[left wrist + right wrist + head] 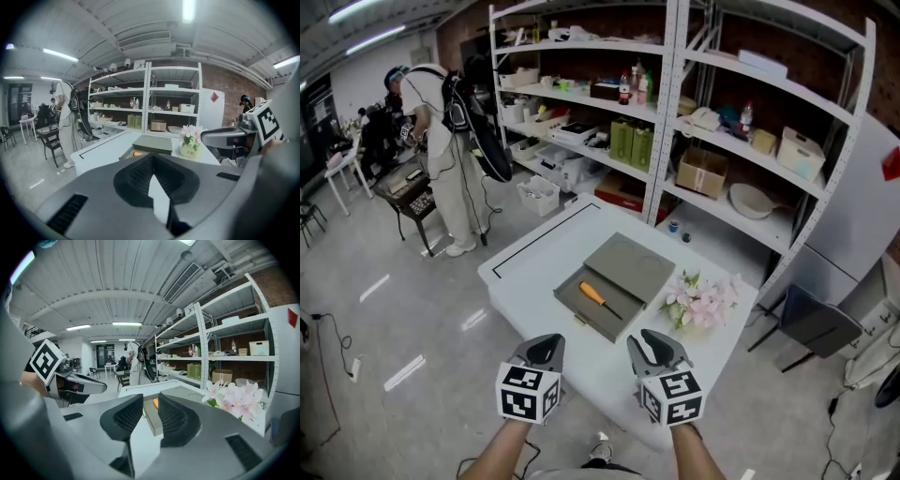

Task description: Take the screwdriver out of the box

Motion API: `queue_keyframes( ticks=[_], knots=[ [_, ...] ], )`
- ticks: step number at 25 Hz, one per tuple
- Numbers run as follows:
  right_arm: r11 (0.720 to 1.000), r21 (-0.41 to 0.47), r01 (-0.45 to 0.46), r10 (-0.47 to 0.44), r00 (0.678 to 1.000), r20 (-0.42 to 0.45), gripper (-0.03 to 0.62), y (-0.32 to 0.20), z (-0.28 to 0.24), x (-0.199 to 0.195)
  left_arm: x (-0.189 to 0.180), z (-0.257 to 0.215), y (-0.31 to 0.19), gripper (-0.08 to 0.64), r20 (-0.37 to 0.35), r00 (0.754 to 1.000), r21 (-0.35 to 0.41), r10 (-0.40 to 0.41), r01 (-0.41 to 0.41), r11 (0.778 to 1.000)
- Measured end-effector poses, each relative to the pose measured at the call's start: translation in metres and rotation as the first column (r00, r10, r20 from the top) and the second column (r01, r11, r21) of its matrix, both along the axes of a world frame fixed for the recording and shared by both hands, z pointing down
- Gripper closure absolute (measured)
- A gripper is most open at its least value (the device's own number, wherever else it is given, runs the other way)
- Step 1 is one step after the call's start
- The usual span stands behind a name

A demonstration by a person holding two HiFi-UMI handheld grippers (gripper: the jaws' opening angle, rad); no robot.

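Note:
A grey box (628, 264) lies on the white table (534, 272) with its drawer pulled out toward me. In the drawer lies the screwdriver (594, 296), orange handle to the left. Both grippers hover side by side over the near end of the table, short of the box and touching nothing. My left gripper (547, 349) has its fingertips together, shut and empty (152, 159). My right gripper (654, 347) is open (150, 401) with a narrow gap and nothing in it. Past the right gripper's fingers I see the orange handle (155, 402). It also shows in the left gripper view (137, 153).
A pot of pink flowers (703, 300) stands just right of the box. White shelving (675, 112) full of goods rises behind the table. A person (441, 141) stands at a black cart (408, 197) far left. A dark chair (811, 323) sits at the right.

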State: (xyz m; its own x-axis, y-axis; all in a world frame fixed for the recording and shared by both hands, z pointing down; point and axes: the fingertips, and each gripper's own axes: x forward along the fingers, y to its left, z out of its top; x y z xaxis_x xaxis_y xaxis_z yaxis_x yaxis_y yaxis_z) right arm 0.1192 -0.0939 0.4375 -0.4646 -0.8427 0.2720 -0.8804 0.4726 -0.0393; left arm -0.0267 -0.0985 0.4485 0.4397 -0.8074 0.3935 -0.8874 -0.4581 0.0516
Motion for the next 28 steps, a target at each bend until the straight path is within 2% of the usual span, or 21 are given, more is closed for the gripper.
queue_keyframes(
  ticks=[10,20,28],
  knots=[
    [0.998,-0.01,0.065,-0.065,0.998,0.01,0.472,-0.043,0.006,-0.008,0.0,0.006,-0.033,0.555,0.017,0.999,-0.008,-0.051,0.051,0.999],
    [0.99,-0.032,0.137,-0.137,0.99,-0.016,0.456,-0.084,0.014,-0.038,-0.027,0.01,-0.063,0.555,0.017,0.994,-0.007,-0.11,0.11,0.994],
    [0.981,-0.093,0.169,-0.177,0.981,-0.082,0.446,-0.127,0.039,-0.063,-0.039,0.023,-0.11,0.555,-0.001,0.997,-0.021,-0.08,0.08,0.997]
  ],
)
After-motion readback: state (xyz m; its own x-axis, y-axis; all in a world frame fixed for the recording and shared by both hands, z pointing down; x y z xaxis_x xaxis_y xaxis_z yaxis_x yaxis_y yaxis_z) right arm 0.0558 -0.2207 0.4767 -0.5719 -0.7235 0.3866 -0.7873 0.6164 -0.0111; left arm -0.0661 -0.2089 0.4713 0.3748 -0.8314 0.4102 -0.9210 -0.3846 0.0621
